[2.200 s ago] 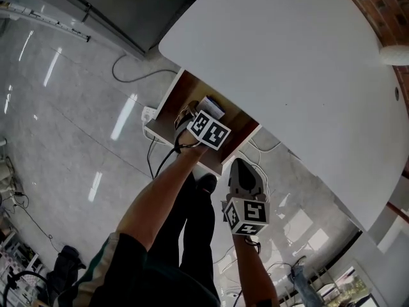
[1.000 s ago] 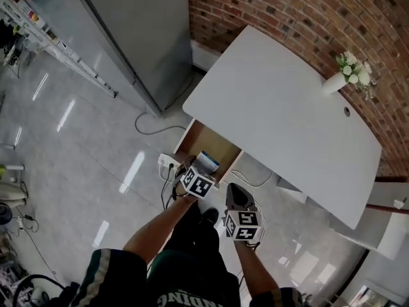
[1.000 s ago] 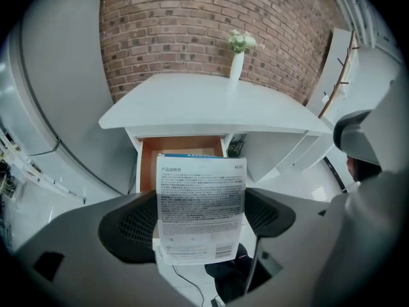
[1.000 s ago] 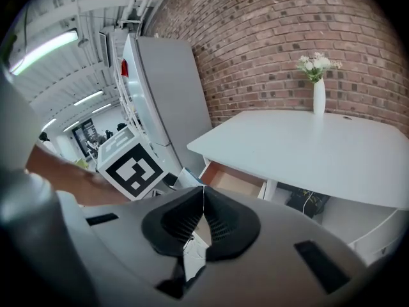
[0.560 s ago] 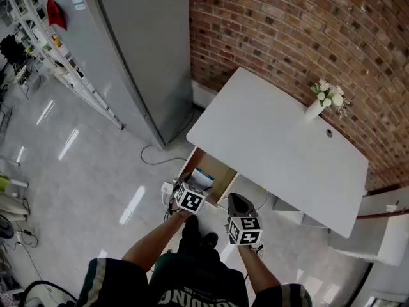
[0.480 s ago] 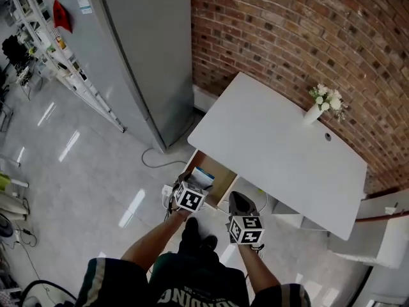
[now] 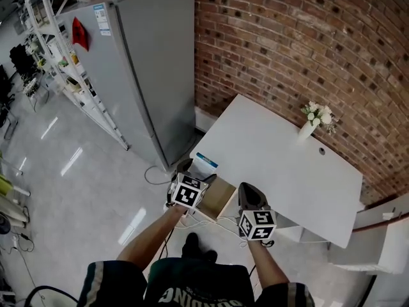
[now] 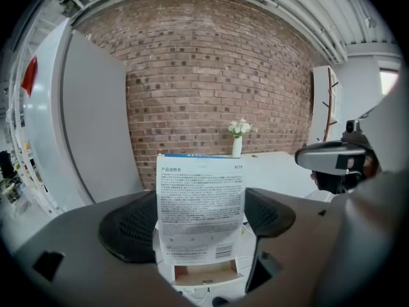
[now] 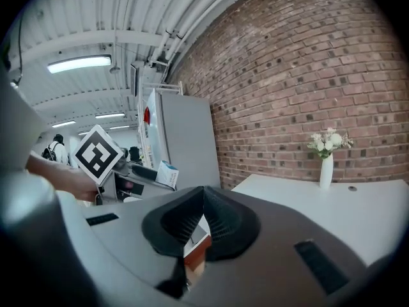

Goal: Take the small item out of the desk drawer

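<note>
My left gripper (image 7: 195,171) is shut on a small white box with a blue edge (image 7: 204,165), held up above the open wooden drawer (image 7: 216,198) at the white desk's (image 7: 275,152) near left corner. In the left gripper view the box (image 8: 200,197) stands upright between the pads, its printed face toward the camera, and the drawer (image 8: 203,275) shows far below it. My right gripper (image 7: 248,190) hangs to the right of the drawer, jaws shut on nothing. In the right gripper view that gripper (image 9: 203,211) has its pads pressed together, and the box (image 9: 167,173) shows at left.
A vase of white flowers (image 7: 310,125) stands at the desk's far edge against the brick wall (image 7: 307,50). A tall grey cabinet (image 7: 153,75) stands left of the desk, with metal shelving (image 7: 51,56) beyond it. Cables lie on the floor by the drawer.
The left gripper has lifted the box up out of the drawer. The head view has risen and pulled back, so desk and drawer look smaller. The right gripper stays shut beside the drawer.
</note>
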The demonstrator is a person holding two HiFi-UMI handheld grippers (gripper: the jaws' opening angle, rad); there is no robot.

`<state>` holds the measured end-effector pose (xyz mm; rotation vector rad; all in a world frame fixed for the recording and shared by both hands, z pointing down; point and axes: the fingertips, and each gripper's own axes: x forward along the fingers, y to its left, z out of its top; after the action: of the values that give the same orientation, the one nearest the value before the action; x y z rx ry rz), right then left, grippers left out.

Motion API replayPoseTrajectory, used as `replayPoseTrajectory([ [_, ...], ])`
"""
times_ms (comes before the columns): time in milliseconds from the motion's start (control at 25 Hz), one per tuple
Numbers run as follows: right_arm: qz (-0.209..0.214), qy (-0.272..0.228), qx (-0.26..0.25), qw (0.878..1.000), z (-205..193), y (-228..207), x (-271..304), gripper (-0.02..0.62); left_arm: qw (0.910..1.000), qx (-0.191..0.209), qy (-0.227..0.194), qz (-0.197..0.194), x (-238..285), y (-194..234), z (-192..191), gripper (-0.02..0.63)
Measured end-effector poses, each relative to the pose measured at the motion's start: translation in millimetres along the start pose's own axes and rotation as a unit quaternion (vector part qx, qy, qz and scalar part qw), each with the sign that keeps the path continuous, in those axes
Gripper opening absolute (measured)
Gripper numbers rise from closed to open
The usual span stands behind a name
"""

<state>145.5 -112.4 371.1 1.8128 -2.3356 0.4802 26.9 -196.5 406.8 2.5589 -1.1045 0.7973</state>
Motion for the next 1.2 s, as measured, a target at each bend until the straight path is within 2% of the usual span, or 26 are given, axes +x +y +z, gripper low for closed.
replayPoseTrajectory([
  [120, 0.001, -0.016, -0.006, 1.000, 17.9, -0.7, 1.4, 0.025, 0.9998, 0.001, -0.019, 0.003, -7.0, 2.2, 15.6, 0.433],
  [320, 0.004, -0.035, -0.016, 0.999, 33.7, 2.2, 4.8, 0.023, 0.9992, 0.025, -0.029, 0.009, -10.9, 10.2, 28.2, 0.433],
  [640, -0.002, -0.047, -0.033, 0.998, 49.6, 1.1, 13.1, 0.023, 0.9983, 0.024, -0.052, 0.011, -11.5, 26.3, 43.5, 0.433],
  [1200, -0.004, -0.055, -0.024, 0.998, 63.4, 6.4, 18.6, 0.023, 0.9982, 0.021, -0.056, 0.001, -9.9, 31.1, 48.8, 0.433],
])
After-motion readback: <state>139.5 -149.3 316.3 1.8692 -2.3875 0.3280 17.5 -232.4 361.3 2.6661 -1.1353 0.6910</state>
